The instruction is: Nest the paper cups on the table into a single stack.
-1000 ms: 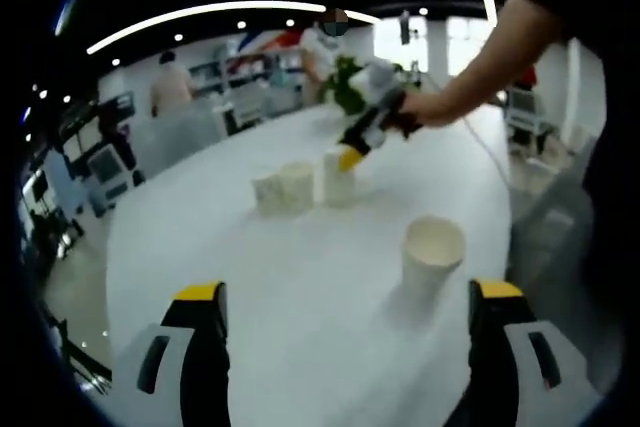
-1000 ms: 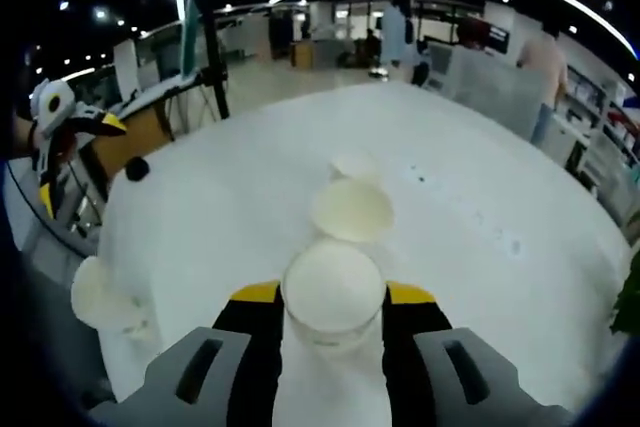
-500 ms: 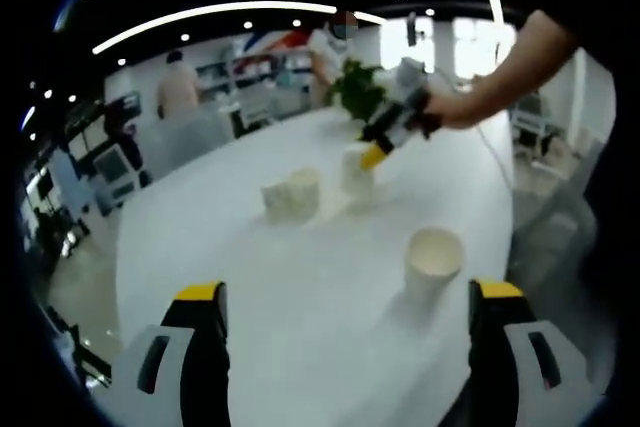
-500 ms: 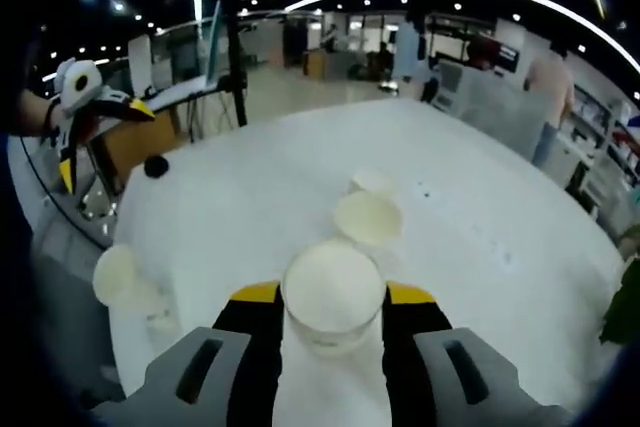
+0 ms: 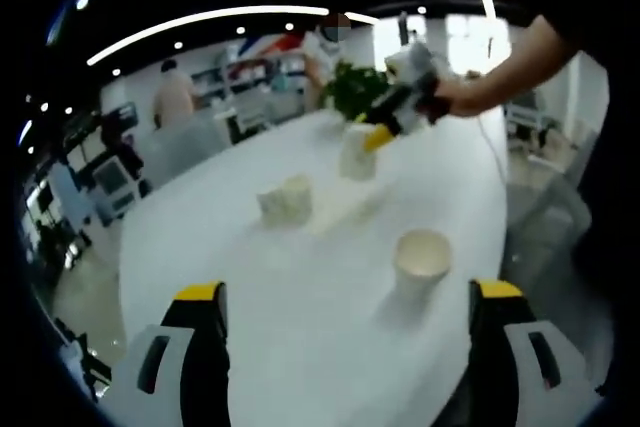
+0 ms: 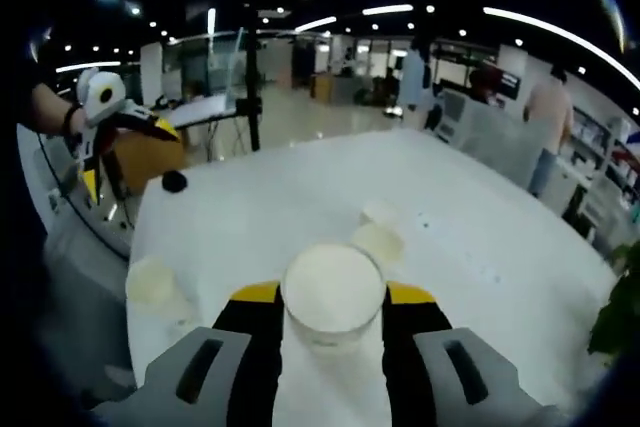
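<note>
The right gripper (image 6: 332, 307) pinches a paper cup (image 6: 332, 292) between its fingers above the table (image 6: 270, 197), while the left gripper (image 5: 345, 322), fingers spread, faces a lone cup (image 5: 421, 265) standing ahead.

Paper cups: four. One held cup (image 6: 332, 292); one lone cup (image 5: 421, 262); two adjacent cups (image 5: 286, 201). Grippers: two, left gripper (image 5: 350, 347), right gripper (image 6: 331, 319). Table (image 5: 300, 287): one. Plant (image 5: 352, 89): one.
</note>
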{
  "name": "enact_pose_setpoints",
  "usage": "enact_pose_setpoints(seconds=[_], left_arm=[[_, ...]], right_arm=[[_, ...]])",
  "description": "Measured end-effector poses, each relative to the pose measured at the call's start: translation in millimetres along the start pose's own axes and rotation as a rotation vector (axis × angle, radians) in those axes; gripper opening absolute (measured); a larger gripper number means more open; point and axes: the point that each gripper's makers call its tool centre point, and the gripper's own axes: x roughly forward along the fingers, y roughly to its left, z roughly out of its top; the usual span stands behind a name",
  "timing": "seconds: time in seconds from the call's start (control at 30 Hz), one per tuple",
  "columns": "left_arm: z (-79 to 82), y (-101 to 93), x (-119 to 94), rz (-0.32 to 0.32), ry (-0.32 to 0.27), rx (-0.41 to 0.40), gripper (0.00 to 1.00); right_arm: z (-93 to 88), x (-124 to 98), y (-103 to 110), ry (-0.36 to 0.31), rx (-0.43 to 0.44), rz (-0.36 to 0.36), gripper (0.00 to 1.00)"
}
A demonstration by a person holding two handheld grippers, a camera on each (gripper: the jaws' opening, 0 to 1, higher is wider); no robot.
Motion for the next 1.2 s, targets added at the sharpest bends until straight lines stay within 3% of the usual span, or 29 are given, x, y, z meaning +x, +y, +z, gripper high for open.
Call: enact_pose_setpoints(seconds=[0.1, 0.37, 0.8, 1.2], left_arm=[[-3.1, -2.2, 1, -0.005, 0.021, -0.031, 0.99], [-1.0, -8.5, 1, -0.018, 0.028, -0.019, 0.99], [1.5, -17.2, 2, -0.027, 0.019, -0.033, 0.99], [1.1, -26.2, 6, -0.051, 0.023, -0.058, 0.99]], right_arm=[[6.6, -5, 4, -0.02, -0.009, 0.003, 0.35], [25.0, -22, 11, -0.088, 0.001, 0.016, 0.35], [74.1, -58, 43, -0.21, -0.032, 0.045, 0.35], [91.3, -75, 72, -0.288, 0.001, 0.087, 0.35]])
